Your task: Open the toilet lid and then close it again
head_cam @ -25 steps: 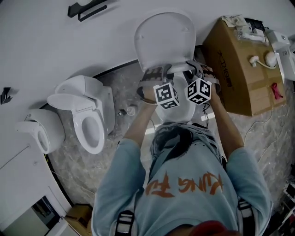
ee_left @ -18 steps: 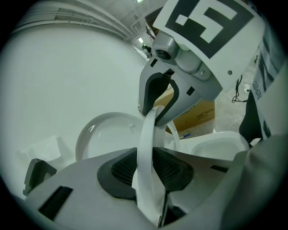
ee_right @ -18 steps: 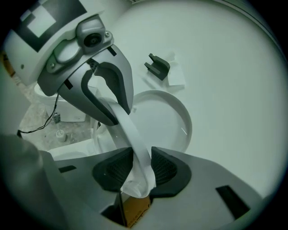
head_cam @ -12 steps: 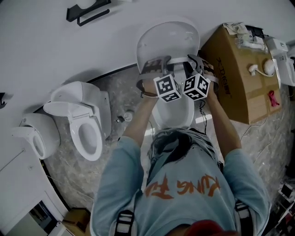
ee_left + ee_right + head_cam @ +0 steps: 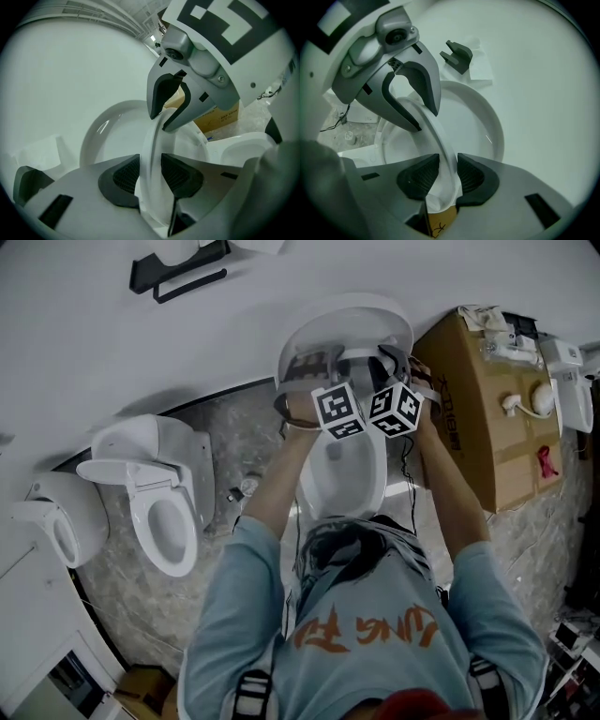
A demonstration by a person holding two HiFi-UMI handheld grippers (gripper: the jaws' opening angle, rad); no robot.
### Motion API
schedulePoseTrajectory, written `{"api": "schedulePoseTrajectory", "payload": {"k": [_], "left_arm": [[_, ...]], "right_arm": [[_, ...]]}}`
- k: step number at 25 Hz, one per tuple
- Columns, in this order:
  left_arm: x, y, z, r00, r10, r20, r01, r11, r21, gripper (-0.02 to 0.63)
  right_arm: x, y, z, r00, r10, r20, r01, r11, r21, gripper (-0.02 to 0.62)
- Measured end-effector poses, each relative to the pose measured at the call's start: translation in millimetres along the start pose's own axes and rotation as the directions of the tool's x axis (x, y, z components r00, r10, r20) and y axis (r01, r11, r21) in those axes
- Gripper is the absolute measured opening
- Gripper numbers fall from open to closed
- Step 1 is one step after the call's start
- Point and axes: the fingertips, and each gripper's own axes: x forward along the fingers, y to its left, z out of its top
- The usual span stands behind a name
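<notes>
The white toilet lid (image 5: 347,326) stands raised, close to the wall, above the open bowl (image 5: 347,474). My left gripper (image 5: 312,367) holds the lid's front rim on its left part, and my right gripper (image 5: 394,364) holds it on its right part. In the left gripper view the rim (image 5: 151,154) runs between the left gripper's (image 5: 150,171) pads, which touch it on both sides; these jaws have just been opening a little. In the right gripper view the right gripper (image 5: 447,176) is shut on the same rim (image 5: 440,140), with the left gripper (image 5: 423,116) beyond.
Two other white toilets (image 5: 155,512) (image 5: 56,521) stand to the left. A cardboard box (image 5: 478,418) with white fittings on top sits close on the right. A black bracket (image 5: 178,273) hangs on the white wall. A cable lies on the marbled floor (image 5: 244,427).
Both grippers have moved toward the wall with the lid, which has swung from half raised to nearly upright. More of the bowl now shows below the grippers.
</notes>
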Motion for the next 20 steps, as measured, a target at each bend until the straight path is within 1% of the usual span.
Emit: {"api": "schedulePoseTrajectory", "payload": {"k": [4, 10, 14, 20], "left_arm": [[14.2, 11.8, -3.4, 1.0, 0.015, -0.01, -0.015, 1.0, 0.004, 0.159], [22.6, 19.3, -5.4, 1.0, 0.016, 0.001, -0.016, 1.0, -0.013, 0.16], [17.7, 16.3, -4.6, 1.0, 0.005, 0.008, -0.005, 1.0, -0.015, 0.156], [4.8, 6.3, -1.2, 0.999, -0.034, 0.007, 0.034, 0.998, -0.052, 0.143]], "right_arm": [[17.2, -8.1, 2.5, 1.0, 0.008, -0.004, -0.008, 1.0, -0.015, 0.138], [27.7, -12.2, 4.9, 0.999, 0.04, 0.006, -0.04, 0.999, -0.03, 0.139], [22.7, -9.5, 4.9, 0.997, 0.083, -0.005, -0.083, 0.995, -0.054, 0.129], [8.4, -2.4, 1.6, 0.993, 0.114, -0.037, -0.117, 0.99, -0.083, 0.117]]}}
